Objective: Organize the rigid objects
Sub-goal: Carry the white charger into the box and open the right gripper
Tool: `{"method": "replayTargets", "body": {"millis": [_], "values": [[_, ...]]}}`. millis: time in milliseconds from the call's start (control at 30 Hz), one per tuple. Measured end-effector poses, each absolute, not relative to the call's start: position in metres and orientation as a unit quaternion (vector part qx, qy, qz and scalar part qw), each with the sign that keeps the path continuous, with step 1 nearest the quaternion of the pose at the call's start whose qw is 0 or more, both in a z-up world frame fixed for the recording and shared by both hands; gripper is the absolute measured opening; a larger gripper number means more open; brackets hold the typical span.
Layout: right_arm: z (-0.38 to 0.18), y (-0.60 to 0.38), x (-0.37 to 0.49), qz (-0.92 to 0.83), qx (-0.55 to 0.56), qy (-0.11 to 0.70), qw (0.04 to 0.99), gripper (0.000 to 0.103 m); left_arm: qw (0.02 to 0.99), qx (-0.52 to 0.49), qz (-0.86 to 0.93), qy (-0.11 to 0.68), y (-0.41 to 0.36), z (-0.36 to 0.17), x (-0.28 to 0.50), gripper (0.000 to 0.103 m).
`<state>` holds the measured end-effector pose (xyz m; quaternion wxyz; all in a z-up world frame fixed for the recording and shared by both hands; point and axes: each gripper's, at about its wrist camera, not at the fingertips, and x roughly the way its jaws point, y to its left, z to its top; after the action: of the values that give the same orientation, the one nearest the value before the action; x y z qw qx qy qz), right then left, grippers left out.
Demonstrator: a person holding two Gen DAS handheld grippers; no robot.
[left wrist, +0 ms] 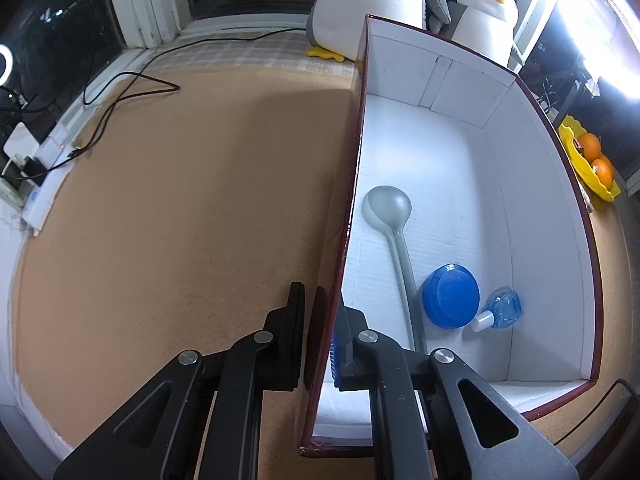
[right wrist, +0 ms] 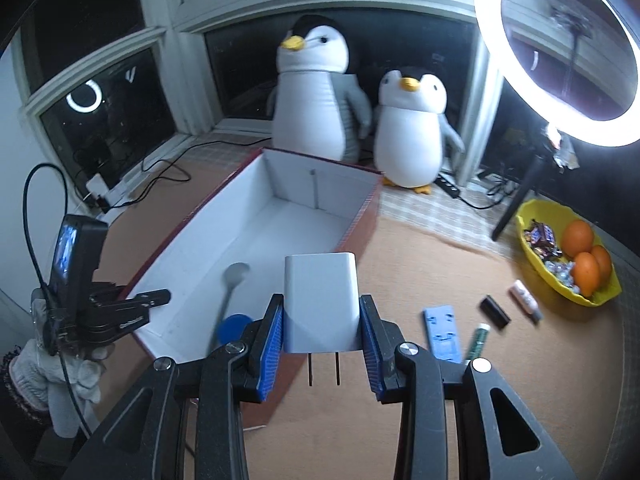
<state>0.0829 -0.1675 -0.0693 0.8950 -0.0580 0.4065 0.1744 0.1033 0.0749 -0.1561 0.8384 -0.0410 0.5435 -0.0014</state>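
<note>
- You are holding a white wall charger (right wrist: 319, 304) in the right gripper (right wrist: 320, 332), its blue pads clamped on the charger's two sides, prongs pointing down toward you, lifted above the tan table (right wrist: 400, 420).
- You are pinching the box (left wrist: 460, 152) by its left wall with the left gripper (left wrist: 318, 336), jaws drawn together on the thin cardboard, one finger outside and one inside.
- To do this step well, I judge that you should be carrying the charger over the near right rim, lowering it into the bare white floor toward the far end, and only then parting the pads; keep the left clamp firm so the box is not sliding.
- Be steering clear of the grey spoon (left wrist: 394, 248), the blue lid (left wrist: 451, 295) and the small clear blue bottle (left wrist: 502, 309) lying near the box's near end.
- The right wrist view is showing you what is waiting outside the box: a light blue flat piece (right wrist: 442, 332), a black stick (right wrist: 495, 312), a green-capped tube (right wrist: 478, 340) and a pink tube (right wrist: 524, 296), all to the right on the table.
- The left wrist view is showing the box's inside plainly, including the bottle, but not the charger.
</note>
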Motion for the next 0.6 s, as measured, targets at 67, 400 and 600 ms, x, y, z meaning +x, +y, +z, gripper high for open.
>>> {"method": "replayTargets", "body": {"millis": [67, 400, 600], "values": [[-0.074, -0.153, 0.082, 0.182, -0.063, 0.409, 0.892, 0.032, 0.839, -0.043, -0.004, 0.543, 0.076, -0.156, 0.104, 0.008], [-0.102, -0.108, 0.088, 0.194, -0.079, 0.433, 0.877, 0.032, 0.839, -0.052, -0.015, 0.541, 0.077, -0.157, 0.103, 0.008], [-0.103, -0.098, 0.086, 0.199, -0.087, 0.428, 0.877, 0.041, 0.839, -0.053, -0.016, 0.541, 0.078, -0.157, 0.103, 0.008]]}}
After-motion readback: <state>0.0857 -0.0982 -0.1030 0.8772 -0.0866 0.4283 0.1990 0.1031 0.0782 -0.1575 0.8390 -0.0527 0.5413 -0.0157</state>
